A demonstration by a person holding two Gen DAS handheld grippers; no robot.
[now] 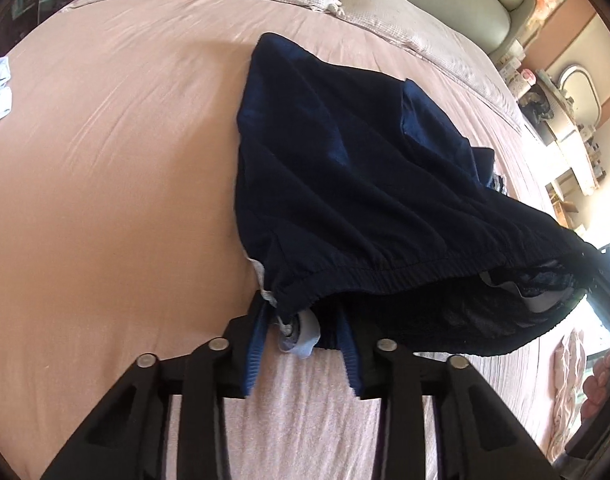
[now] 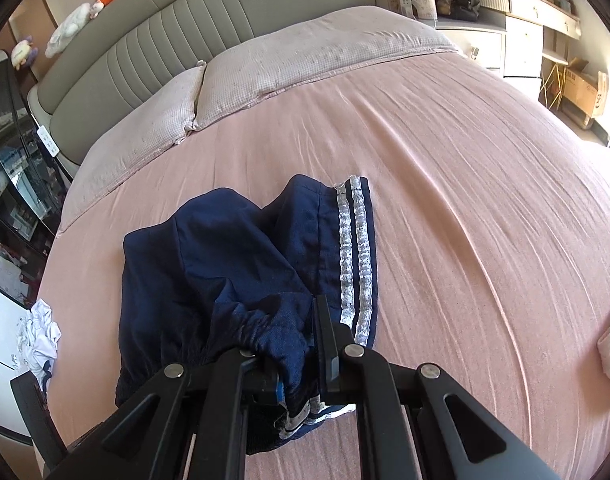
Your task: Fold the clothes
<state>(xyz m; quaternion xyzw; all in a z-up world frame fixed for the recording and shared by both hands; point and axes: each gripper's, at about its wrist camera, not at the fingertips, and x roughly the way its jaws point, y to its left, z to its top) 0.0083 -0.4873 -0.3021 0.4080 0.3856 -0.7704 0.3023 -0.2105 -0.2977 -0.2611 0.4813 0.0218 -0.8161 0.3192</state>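
Holding a pair of dark navy shorts [image 2: 225,264] by the elastic waistband, both hand-held grippers hung over a pink bed [image 2: 465,200]. The shorts lay mostly on the bed near its foot, legs pointing toward the pillows [image 2: 265,76], with the waistband lifted off the sheet. Two white stripes [image 2: 355,248] ran down one side.

The left hand-held gripper [image 1: 301,332] was closed narrowly on one end of the waistband, where a pale cord end hung between its blue fingertips. The right hand-held gripper [image 2: 295,364] was also pinched narrowly, with gathered waistband cloth and the striped side seam bunched between its fingers.

The shorts looked rumpled, one leg lapping over the other, so the scene fitted either spreading them flat or carrying the waistband over for a fold. In my judgement, doing this well meant keeping both grips level and the waistband taut between them, so the cloth settled without creases.

A crumpled white garment [image 2: 41,332] lay at the bed's edge, well apart from the shorts.
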